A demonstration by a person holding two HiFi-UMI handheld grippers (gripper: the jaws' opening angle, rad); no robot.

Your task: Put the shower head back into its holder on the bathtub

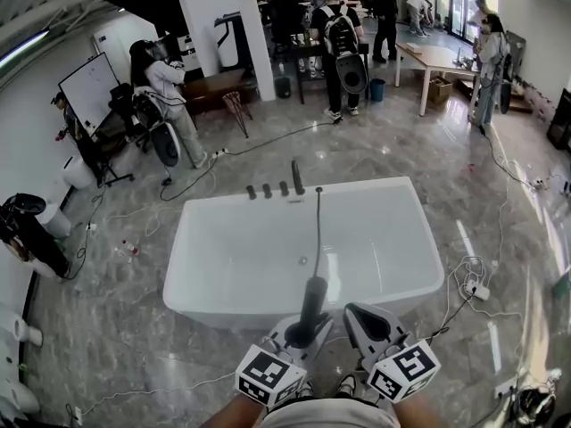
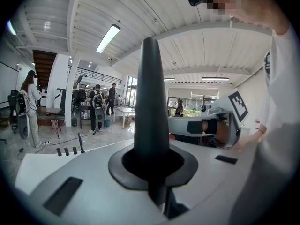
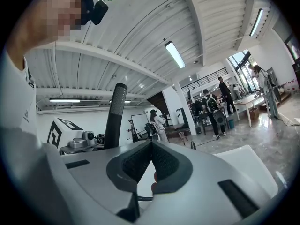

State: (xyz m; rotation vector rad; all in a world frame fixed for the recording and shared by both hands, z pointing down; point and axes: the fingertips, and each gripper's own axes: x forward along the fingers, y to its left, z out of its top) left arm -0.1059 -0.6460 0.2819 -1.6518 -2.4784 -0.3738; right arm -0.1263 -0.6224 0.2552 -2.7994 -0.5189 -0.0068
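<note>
The left gripper (image 2: 152,165) is clamping the dark shower head (image 2: 151,102), holding it upright over the near rim of the bathtub (image 1: 214,315), while the right gripper (image 3: 151,161) is sitting closed and empty beside it. The holder is probably waiting among the fittings (image 1: 284,187) on the far rim, straight ahead across the bathtub.

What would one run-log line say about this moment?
left gripper: shut on shower head, upright | right gripper: fingers shut, empty | hose: trails across bathtub | stage: not yet docked
</note>
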